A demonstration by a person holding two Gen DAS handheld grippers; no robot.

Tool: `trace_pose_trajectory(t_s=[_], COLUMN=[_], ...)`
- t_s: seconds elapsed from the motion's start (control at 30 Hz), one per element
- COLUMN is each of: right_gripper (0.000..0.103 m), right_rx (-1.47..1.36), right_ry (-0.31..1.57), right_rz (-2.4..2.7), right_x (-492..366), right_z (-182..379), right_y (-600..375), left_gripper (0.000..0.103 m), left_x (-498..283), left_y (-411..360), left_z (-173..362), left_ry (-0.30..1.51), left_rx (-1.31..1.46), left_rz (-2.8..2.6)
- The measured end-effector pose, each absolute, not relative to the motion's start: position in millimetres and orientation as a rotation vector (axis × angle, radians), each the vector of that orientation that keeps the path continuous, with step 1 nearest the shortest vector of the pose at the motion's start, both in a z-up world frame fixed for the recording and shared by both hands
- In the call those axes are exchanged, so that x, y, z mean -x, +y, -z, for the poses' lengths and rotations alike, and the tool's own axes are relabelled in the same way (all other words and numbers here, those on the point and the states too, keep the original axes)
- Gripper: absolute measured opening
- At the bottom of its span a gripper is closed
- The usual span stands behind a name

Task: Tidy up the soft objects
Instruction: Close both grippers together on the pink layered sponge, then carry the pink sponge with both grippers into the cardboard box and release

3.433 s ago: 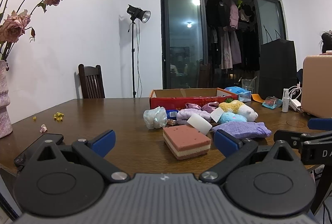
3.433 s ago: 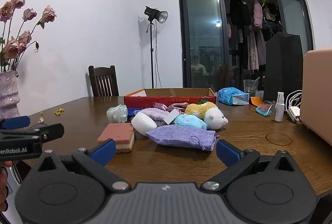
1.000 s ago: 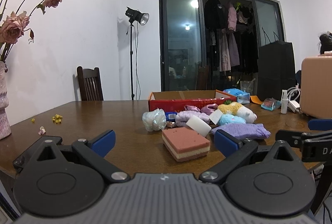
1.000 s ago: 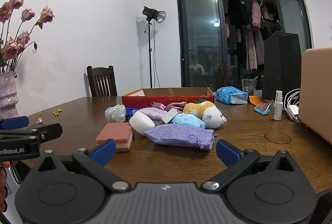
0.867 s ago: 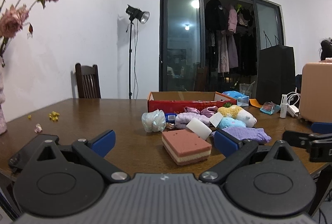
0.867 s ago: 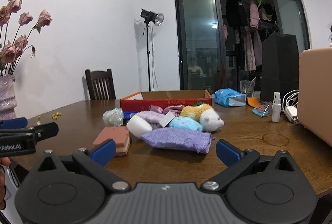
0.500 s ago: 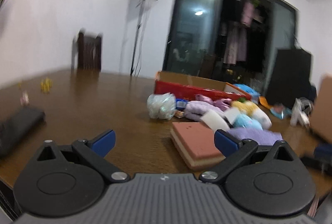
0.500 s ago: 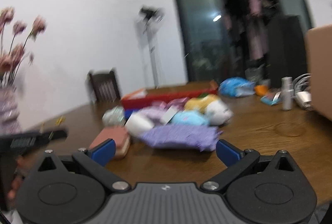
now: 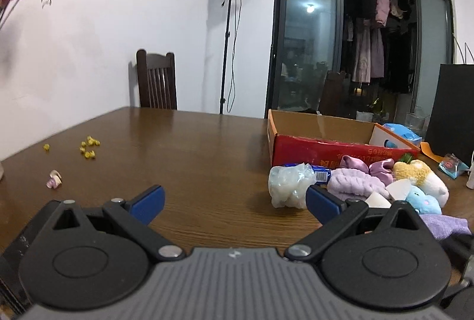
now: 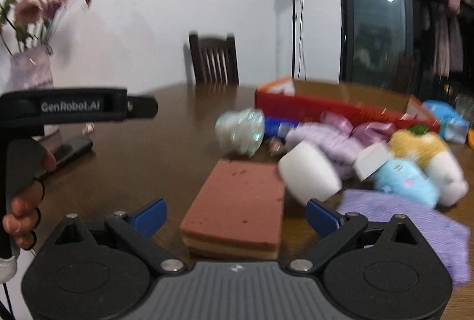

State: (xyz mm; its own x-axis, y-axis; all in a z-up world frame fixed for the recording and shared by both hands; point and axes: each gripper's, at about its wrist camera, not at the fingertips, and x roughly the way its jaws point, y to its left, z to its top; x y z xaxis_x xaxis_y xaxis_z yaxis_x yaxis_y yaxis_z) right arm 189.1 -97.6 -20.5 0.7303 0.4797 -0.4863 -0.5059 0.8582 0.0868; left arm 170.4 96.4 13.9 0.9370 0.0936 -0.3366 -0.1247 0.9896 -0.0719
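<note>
Between our right gripper's [image 10: 236,217] spread blue-tipped fingers [image 10: 149,216] lies the brown-topped layered sponge block [image 10: 237,204], flat on the dark wooden table [image 10: 142,160]; the fingers have just been closing a little, yet the pads stand clear of its sides. Just beyond the right-hand finger we see a white foam cylinder [image 10: 309,174] tilted against the block's far corner, and a purple woven pouch [image 10: 414,222] spreading out past that finger. Farther ahead sit a light blue plush toy [image 10: 404,182], a yellow and white plush toy [image 10: 426,154], a lavender fuzzy cloth [image 10: 323,136] and a crumpled clear plastic bundle [image 10: 240,132], all heaped before the red cardboard box [image 10: 326,106]. This view is blurred. Our left gripper [image 9: 234,203] also holds its fingers [image 9: 146,203] wide apart with only bare table between them; the plastic bundle [image 9: 288,183] lies just past its right-hand finger, and the box [image 9: 331,148] stands open farther on. Off beyond the left-hand finger small yellow bits [image 9: 87,146] dot the table. Our left hand [image 10: 23,210] shows in the right view, wrapped round the black handle.
</note>
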Motion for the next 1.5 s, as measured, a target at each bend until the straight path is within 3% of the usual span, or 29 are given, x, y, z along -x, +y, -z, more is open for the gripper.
trace_pose_trajectory(t_s=[0.03,0.07,0.27,0.37,0.6,0.67,0.7,0.73,0.77,0.83,0.9,0.97,1.13,1.2,1.23,1.3,1.5], right_gripper=[0.071,0.070,0.072,0.085,0.085,0.077,0.073,0.065,0.057,0.045,0.039,0.031,0.031,0.033,0.033,0.033,0.035], right_rx=[0.057,0.060,0.108,0.084,-0.147,-0.220,-0.256,-0.287,-0.318,-0.356,-0.368,-0.360,-0.362,-0.366,-0.370,-0.378,-0.335], right_ry=[0.542,0.542,0.572,0.568,0.492,0.501,0.512,0.521,0.532,0.546,0.552,0.558,0.546,0.542,0.545,0.565,0.531], right_rz=[-0.561,-0.579,-0.716,-0.544,-0.438,-0.455,-0.461,-0.464,-0.471,-0.484,-0.508,-0.532,-0.533,-0.509,-0.505,-0.519,-0.511], right_x=[-190.0,-188.0,-150.8,-136.8,-116.8,-120.8,-125.0,-130.9,-136.8,-146.2,-149.8,-141.4,-114.9,-112.7,-114.0,-117.6,-135.1], right_z=[22.1,22.9,23.1,21.8,11.1,14.8,17.9,20.9,24.3,30.2,34.8,34.3,27.0,26.1,26.3,28.6,10.9], right_y=[-96.4,-99.2,-152.9,-196.7,-253.2,-256.5,-255.2,-252.8,-250.3,-247.0,-238.6,-233.8,-237.7,-240.5,-241.6,-241.4,-236.0], left_gripper=[0.103,0.103,0.103,0.103,0.103,0.103,0.100,0.090,0.069,0.050,0.040,0.040,0.056,0.058,0.057,0.036,0.031], left_x=[-173.6,-175.5,-170.3,-161.7,-155.5,-156.8,-157.6,-158.9,-160.3,-161.8,-155.3,-145.4,-125.2,-123.8,-125.8,-130.4,-144.6], left_y=[96.4,95.6,77.0,58.0,19.1,14.3,13.0,11.5,11.1,11.2,11.4,9.7,17.9,18.9,20.0,20.3,18.7], left_z=[-12.0,-10.4,-1.5,6.0,21.0,24.3,25.6,26.7,28.0,31.8,32.6,29.5,22.8,23.2,24.8,29.2,4.1], left_ry=[0.349,0.353,0.362,0.370,0.445,0.484,0.495,0.505,0.515,0.547,0.544,0.550,0.538,0.531,0.545,0.595,0.535], left_rx=[0.101,0.108,0.090,0.054,0.123,0.157,0.175,0.194,0.207,0.238,0.258,0.253,0.305,0.305,0.310,0.321,0.305], left_rz=[-0.111,-0.111,-0.012,0.070,0.197,0.239,0.251,0.256,0.263,0.296,0.323,0.329,0.381,0.370,0.375,0.410,0.425])
